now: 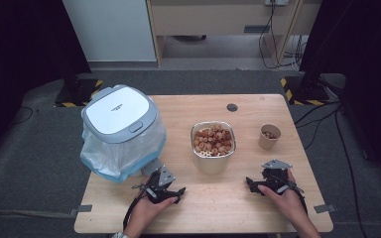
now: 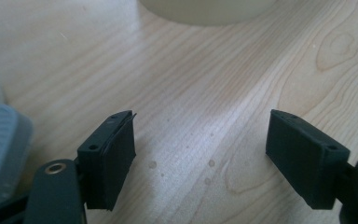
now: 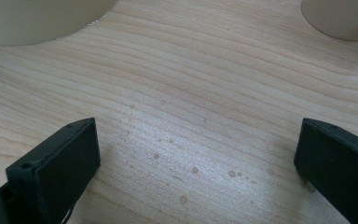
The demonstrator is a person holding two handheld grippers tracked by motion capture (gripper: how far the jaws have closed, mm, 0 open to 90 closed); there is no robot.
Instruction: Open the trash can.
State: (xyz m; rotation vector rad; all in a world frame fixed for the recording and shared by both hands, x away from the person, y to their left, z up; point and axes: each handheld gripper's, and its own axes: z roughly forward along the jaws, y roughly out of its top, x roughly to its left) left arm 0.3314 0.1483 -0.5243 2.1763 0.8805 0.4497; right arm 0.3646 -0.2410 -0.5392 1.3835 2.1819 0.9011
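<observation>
Both grippers rest low on the near edge of the table (image 1: 258,101), each with its jaws spread wide and nothing between them. The left gripper (image 1: 164,192) sits just in front of the bin (image 1: 120,115), the right gripper (image 1: 260,184) points toward the gap between the bowl (image 1: 213,147) and the paper cup (image 1: 269,137). It looks like a ready stance: hands parked to either side so the bowl stands free in the middle, within easy reach of both.

The bowl is full of small brown and tan pieces, and the cup to its right holds a few of the same, so I'd guess it is there to be filled. The bin, lid shut, with a plastic bag bulging under its rim, stands at the left.

The table is pale wood, faintly spotted near the jaws. Grey carpet surrounds it, with black stands on hazard-striped feet and cables trailing behind.
</observation>
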